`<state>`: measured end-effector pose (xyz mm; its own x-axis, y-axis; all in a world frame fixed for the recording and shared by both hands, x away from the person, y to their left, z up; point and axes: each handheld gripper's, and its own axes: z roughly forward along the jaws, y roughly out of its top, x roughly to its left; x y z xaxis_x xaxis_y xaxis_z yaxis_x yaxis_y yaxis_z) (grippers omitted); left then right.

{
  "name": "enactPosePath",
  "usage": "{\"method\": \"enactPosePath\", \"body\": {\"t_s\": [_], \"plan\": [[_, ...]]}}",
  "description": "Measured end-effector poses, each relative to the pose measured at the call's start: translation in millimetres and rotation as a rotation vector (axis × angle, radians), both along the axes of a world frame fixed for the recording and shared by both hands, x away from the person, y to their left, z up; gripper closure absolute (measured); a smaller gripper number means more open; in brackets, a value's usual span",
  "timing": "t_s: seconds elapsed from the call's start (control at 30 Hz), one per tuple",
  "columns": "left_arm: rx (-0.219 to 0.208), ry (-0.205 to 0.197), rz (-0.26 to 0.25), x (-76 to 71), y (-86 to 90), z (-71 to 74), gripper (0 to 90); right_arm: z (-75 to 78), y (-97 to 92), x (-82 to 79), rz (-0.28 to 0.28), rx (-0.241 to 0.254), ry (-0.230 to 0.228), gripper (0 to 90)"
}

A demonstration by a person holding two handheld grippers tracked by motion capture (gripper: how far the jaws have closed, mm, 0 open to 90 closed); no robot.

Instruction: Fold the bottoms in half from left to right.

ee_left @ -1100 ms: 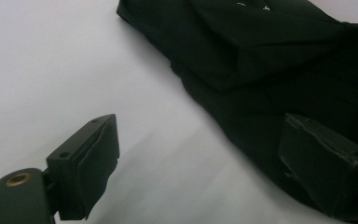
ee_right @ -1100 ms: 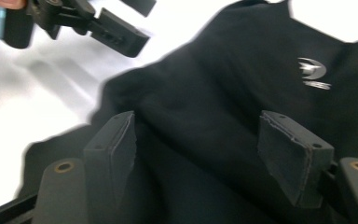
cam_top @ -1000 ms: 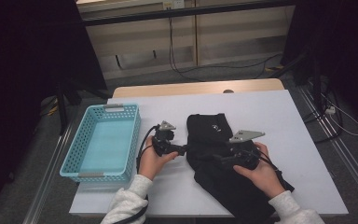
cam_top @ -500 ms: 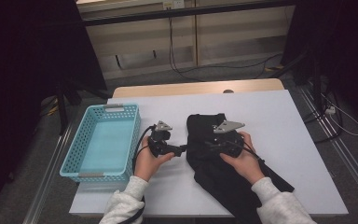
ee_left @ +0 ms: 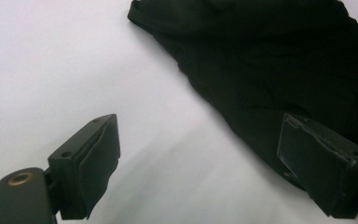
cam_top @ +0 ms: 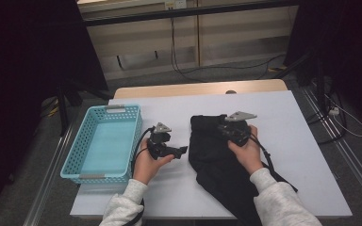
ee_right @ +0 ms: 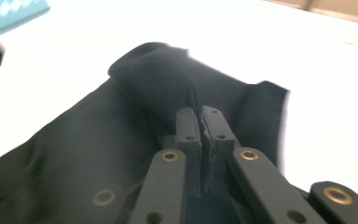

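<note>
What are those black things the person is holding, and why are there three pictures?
They are hand-held grippers, tools with two jaws for pinching. One picture looks down from above the white table; the other two come from small cameras riding on each tool. On the table lie a black cloth and a light blue basket. The left gripper has its jaws wide apart at the cloth's edge, pinching nothing. The right gripper has just been closing; its jaws are together over the cloth, and whether they pinch any I cannot tell.

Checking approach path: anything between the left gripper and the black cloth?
Nothing visible. The left gripper has open jaws aimed at the black cloth, with bare white table between them. The right gripper is shut on the cloth's fold.
</note>
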<state>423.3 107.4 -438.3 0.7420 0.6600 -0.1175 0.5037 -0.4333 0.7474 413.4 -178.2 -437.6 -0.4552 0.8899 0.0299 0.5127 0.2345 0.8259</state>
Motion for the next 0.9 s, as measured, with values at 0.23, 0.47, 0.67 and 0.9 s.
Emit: {"method": "enactPosePath", "body": {"t_s": [0.23,0.47,0.67,0.9], "plan": [[0.008,-0.001,-0.008,2.8,-3.2,-1.3,13.1,-2.3,-27.8,6.9,-0.136,0.028,0.022,77.4],[-0.002,0.003,-0.006,10.6,-13.0,-4.2,13.4,-0.1,-35.6,-0.8,-0.130,0.032,0.042,54.8],[-0.018,0.018,0.003,20.4,-26.6,-9.4,18.2,5.3,-47.1,-23.7,-0.095,0.008,0.035,42.4],[-0.027,0.046,0.006,30.5,-41.3,-15.8,37.4,0.7,-64.5,-46.5,-0.072,-0.005,0.072,39.1]]}}
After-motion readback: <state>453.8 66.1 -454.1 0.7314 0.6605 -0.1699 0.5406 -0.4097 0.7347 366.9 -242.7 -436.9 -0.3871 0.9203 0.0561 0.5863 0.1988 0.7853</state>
